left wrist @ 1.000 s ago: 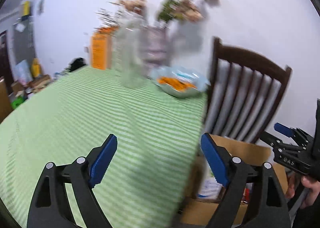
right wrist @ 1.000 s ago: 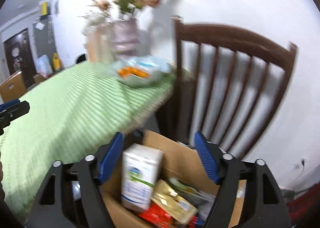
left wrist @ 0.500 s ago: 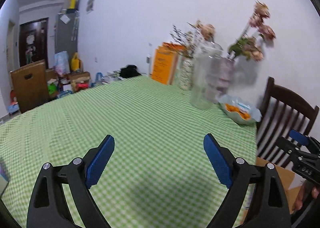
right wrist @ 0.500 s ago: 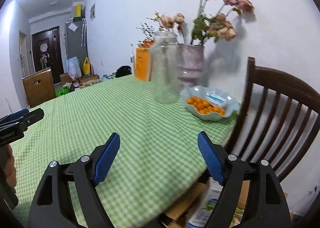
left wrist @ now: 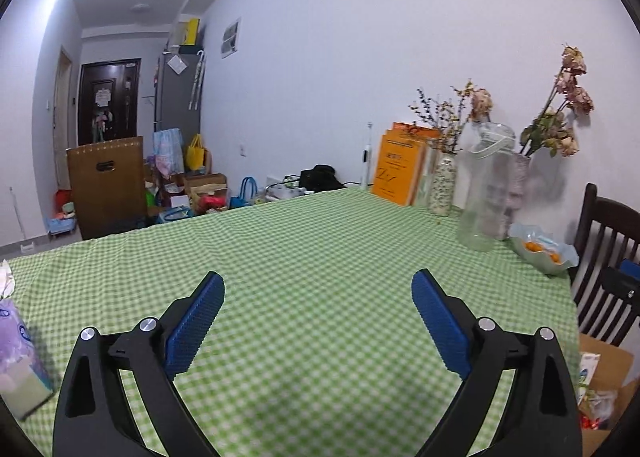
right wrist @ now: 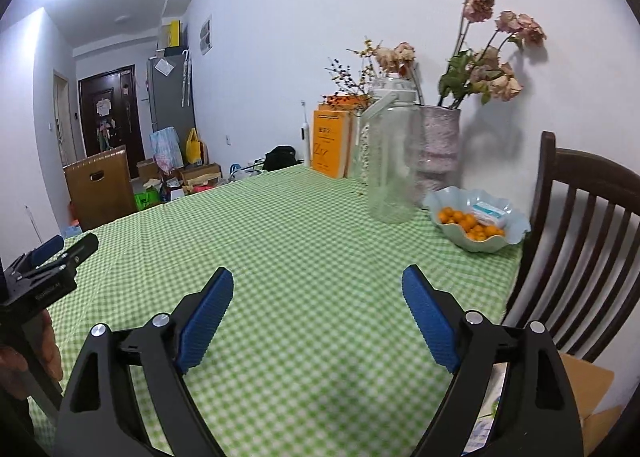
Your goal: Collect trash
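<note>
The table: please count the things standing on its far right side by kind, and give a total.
Vases with dried flowers: 2
Clear jug: 1
Fruit bowl: 1
Orange books, leaning in a stack I cannot separate: 1
Total: 5

Green-white checked tablecloth (left wrist: 320,257), blue-padded black tongs (right wrist: 318,297), orange fruit (right wrist: 468,223)

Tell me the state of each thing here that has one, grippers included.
left gripper: jaws open, empty
right gripper: jaws open, empty
clear jug: upright, lid on, looks empty
fruit bowl: holds oranges
cardboard box: open, trash inside
tissue pack: opened
</note>
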The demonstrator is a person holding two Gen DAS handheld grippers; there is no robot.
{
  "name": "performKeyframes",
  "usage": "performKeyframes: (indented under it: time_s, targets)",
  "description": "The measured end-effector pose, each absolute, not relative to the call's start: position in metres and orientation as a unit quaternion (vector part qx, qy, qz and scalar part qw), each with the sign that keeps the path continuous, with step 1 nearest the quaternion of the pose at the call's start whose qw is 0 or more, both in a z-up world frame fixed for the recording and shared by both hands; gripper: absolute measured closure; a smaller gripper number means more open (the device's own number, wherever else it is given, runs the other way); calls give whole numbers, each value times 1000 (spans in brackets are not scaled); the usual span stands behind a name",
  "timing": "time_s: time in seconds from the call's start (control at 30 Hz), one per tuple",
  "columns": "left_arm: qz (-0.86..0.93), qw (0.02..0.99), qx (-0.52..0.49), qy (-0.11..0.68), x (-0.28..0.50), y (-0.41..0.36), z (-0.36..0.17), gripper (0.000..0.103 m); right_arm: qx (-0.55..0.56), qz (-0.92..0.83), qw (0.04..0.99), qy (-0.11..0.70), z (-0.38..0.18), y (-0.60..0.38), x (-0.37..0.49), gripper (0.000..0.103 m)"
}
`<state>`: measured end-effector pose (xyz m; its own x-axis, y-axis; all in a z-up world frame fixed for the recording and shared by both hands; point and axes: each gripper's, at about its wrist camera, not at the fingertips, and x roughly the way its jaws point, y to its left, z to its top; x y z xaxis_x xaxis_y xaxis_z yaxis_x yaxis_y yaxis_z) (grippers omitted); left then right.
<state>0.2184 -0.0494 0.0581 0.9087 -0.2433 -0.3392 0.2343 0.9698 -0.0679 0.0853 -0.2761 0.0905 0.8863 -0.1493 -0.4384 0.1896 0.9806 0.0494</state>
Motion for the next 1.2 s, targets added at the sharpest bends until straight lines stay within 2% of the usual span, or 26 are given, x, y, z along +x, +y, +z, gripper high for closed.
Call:
performKeyframes:
  time_s: [0.4, 0.7, 1.2]
  targets:
    - [-128, 977, -13, 169, 236, 3, 30, 9, 71, -100, 971, 205, 61, -228, 104, 16]
    - [-128, 978, 16, 167, 239, 1, 20, 8, 83, -117, 965, 218, 28, -211, 111, 16]
    - [-128, 978, -20, 162, 238, 9, 16, 8, 74, -112, 967, 217, 18, -202, 112, 15]
